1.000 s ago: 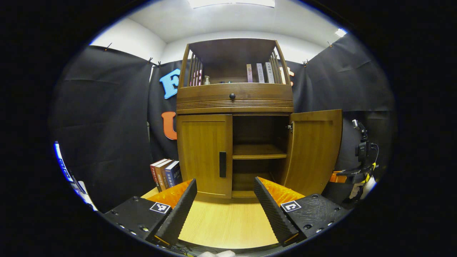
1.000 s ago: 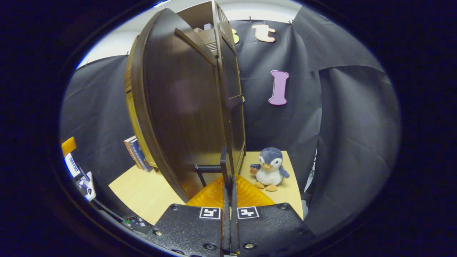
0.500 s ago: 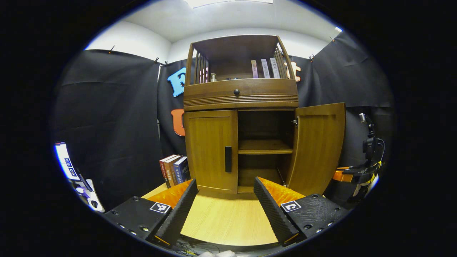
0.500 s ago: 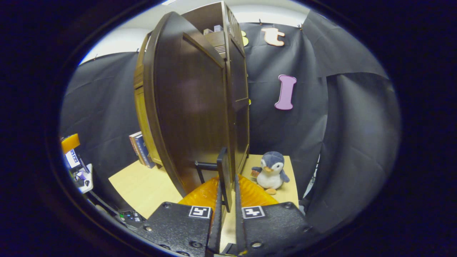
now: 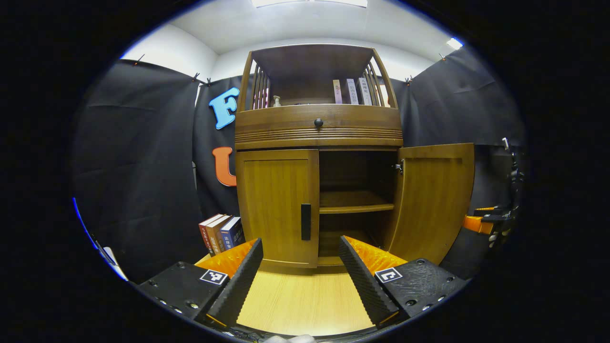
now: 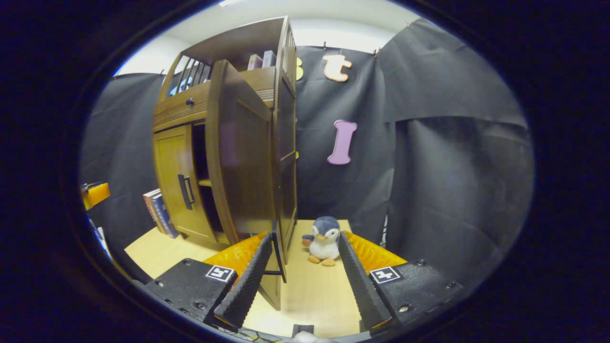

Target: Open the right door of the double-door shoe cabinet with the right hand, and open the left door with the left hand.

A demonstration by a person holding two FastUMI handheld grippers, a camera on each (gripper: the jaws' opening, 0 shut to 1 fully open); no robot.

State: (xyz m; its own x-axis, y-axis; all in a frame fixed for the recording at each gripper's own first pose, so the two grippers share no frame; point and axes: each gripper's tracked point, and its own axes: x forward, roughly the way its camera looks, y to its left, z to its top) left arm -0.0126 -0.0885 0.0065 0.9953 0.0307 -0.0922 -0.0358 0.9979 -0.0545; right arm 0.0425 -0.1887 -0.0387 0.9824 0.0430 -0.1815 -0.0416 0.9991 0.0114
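The brown wooden right door (image 5: 436,200) stood open, the left door (image 5: 279,205) closed; both the left gripper (image 5: 300,271) and right gripper (image 6: 301,271) had jaws spread wide, empty.

table (image 5: 305,300) bare betw. left gripper (image 5: 300,267) & closed left door (image 5: 276,205) | books (image 5: 221,233) beside cabinet | right door (image 6: 243,157) swung out, penguin (image 6: 324,240) behind

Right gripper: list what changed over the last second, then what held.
The right gripper let go of the right door's handle: its fingers, shut on it a second ago, now stand open and drawn back. The right door stayed swung open. The left door stayed closed, and the left gripper stayed open in front of it.
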